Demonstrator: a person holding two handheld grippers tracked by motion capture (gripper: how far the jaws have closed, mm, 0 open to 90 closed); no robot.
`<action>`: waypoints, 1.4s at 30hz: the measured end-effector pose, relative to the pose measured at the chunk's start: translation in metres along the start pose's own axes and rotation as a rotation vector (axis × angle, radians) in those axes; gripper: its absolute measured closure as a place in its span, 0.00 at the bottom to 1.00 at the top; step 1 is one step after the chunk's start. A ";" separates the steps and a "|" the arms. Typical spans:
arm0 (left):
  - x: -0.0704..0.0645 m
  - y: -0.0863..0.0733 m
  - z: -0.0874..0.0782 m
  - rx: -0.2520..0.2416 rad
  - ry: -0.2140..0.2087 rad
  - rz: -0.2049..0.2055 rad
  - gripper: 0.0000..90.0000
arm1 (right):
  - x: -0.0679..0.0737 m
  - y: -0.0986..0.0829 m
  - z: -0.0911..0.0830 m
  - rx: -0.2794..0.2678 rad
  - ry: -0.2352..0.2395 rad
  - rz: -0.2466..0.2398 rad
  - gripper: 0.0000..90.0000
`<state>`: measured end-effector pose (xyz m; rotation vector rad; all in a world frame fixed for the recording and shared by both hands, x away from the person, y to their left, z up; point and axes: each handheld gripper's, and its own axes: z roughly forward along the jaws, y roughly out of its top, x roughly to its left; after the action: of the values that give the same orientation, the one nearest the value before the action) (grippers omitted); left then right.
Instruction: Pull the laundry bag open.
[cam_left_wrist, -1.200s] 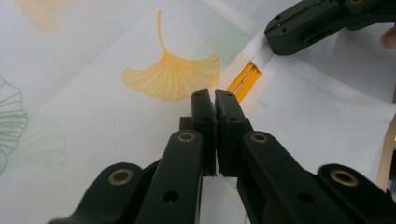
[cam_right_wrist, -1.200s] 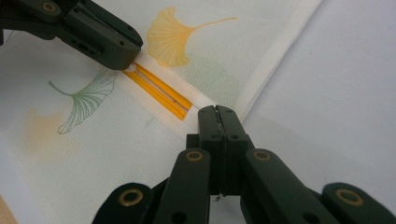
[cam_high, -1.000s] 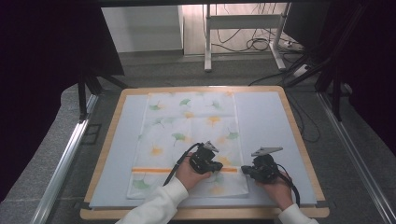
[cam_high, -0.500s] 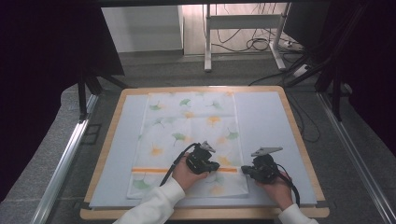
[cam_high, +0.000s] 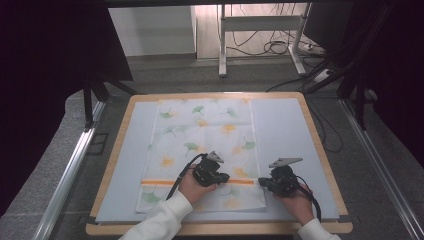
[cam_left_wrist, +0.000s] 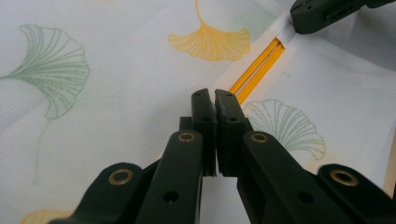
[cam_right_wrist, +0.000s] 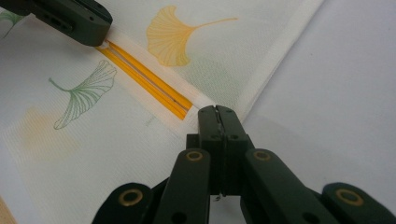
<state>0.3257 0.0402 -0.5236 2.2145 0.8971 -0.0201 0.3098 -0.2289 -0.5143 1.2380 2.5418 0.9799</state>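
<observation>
A white cloth printed with green and yellow ginkgo leaves lies flat on the pale blue mat. An orange stripe crosses it near the front, partly covered by a folded hem. My left gripper is shut, and its tips rest on the cloth at the stripe. At the cloth's right edge my right gripper is shut too, its tips touching the stripe's end. The cloth shows no pucker at either pair of tips. The other gripper lies along the stripe further on.
The mat sits on a wooden-rimmed table. A bare strip of mat runs to the right of the cloth. Beyond the table are a metal stand, floor cables and dark frames at both sides.
My left gripper has slid slightly to the left along the orange stripe. The right gripper and the cloth have stayed put.
</observation>
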 end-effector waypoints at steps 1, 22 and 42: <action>0.001 -0.001 -0.001 0.000 0.002 0.002 0.99 | 0.000 0.000 0.000 0.000 0.000 -0.001 1.00; 0.009 -0.012 -0.015 0.003 0.025 0.001 0.99 | -0.001 0.000 0.000 -0.003 0.005 -0.001 1.00; 0.025 -0.034 -0.038 -0.012 0.050 -0.038 0.99 | 0.000 0.000 0.000 -0.002 0.005 -0.002 1.00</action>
<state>0.3143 0.0959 -0.5236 2.1951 0.9639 0.0231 0.3099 -0.2294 -0.5146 1.2340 2.5445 0.9867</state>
